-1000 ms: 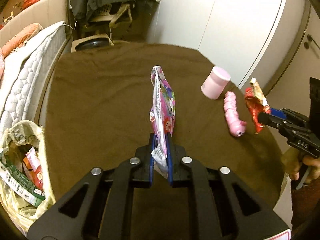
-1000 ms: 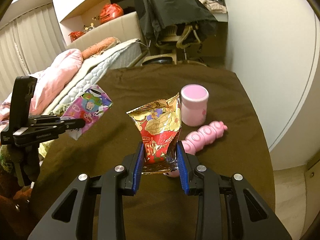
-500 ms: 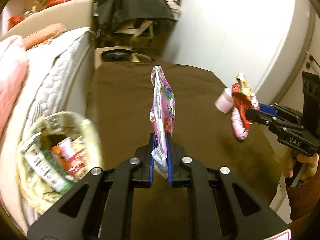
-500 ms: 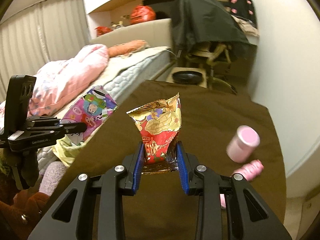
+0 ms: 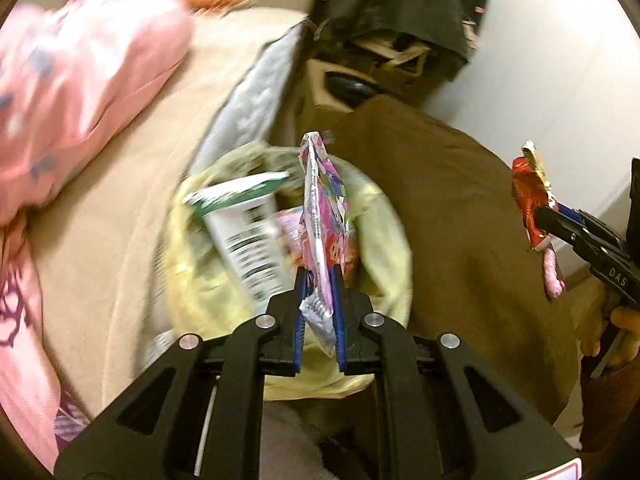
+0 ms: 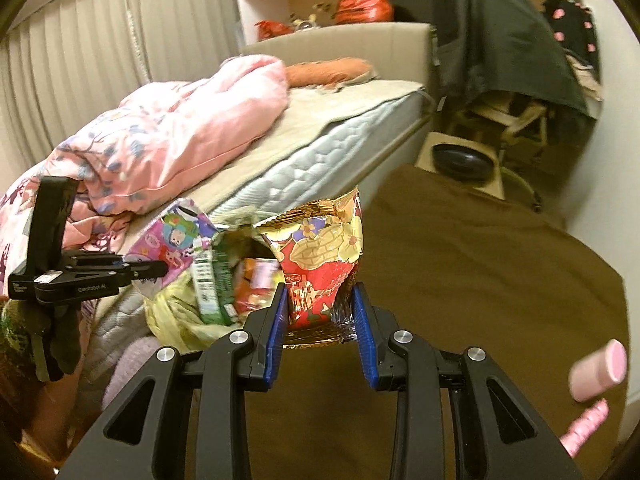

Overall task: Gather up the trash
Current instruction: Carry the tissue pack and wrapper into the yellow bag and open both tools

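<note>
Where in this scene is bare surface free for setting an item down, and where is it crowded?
The brown tabletop is bare from the red wrapper across to the pink bottle and pink toy at its right edge. The yellow trash bag is crowded with a green-and-white carton and other wrappers.

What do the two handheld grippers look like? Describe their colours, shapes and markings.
Both grippers, left gripper and right gripper, are matte black, with triangular cut-outs in the frame, silver round bolts and ribbed blue pads on the fingers. The right one shows white "DAS" lettering from the side, the left a white label. No cables visible.
</note>
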The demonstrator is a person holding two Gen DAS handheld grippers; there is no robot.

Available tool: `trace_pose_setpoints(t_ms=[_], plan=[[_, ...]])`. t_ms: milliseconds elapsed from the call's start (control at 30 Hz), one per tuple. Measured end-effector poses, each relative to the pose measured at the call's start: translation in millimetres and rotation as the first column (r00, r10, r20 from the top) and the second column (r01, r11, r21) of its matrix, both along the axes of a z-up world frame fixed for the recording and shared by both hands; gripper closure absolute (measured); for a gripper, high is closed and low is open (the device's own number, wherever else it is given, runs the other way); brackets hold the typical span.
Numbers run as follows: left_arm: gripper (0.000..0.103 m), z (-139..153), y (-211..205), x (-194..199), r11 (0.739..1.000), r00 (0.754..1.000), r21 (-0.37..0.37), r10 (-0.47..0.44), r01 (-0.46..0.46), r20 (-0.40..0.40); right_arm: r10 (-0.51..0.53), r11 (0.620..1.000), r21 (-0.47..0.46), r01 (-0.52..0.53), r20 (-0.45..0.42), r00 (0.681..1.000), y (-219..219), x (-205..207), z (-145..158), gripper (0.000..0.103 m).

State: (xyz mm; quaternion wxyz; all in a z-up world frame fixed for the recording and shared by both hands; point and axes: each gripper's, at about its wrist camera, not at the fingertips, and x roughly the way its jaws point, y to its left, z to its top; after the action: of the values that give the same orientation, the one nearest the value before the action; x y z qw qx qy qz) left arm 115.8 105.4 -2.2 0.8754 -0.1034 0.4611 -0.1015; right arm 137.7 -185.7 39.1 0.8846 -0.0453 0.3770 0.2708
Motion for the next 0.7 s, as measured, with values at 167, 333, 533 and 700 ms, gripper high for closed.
trace_pose_setpoints(t_ms=[167,333,533,700], plan=[[0.093,-13,19,2,0.999,0.999,0.004,0.035,-0.035,-0.035,0.052,0.998,-0.025,-0.053,-0.034,0.998,32,12,-14,0.073],[0.093,-20,15,6,0.998,0.997,0.051,0.048,-0.045,-0.059,0.073,0.997,-0.019,-0.075,-0.077,0.994,45,25,-27,0.073],[0.093,-35,7,22,0.998,0.994,0.052,0.04,-0.035,-0.102,0.12,0.991,-0.042,-0.126,-0.126,0.985,64,40,-48,0.073],[0.093,-58,-4,45,0.998,0.989,0.067,0.022,-0.013,-0.147,0.144,0.987,-0.051,-0.154,-0.161,0.976,82,57,-67,0.073]])
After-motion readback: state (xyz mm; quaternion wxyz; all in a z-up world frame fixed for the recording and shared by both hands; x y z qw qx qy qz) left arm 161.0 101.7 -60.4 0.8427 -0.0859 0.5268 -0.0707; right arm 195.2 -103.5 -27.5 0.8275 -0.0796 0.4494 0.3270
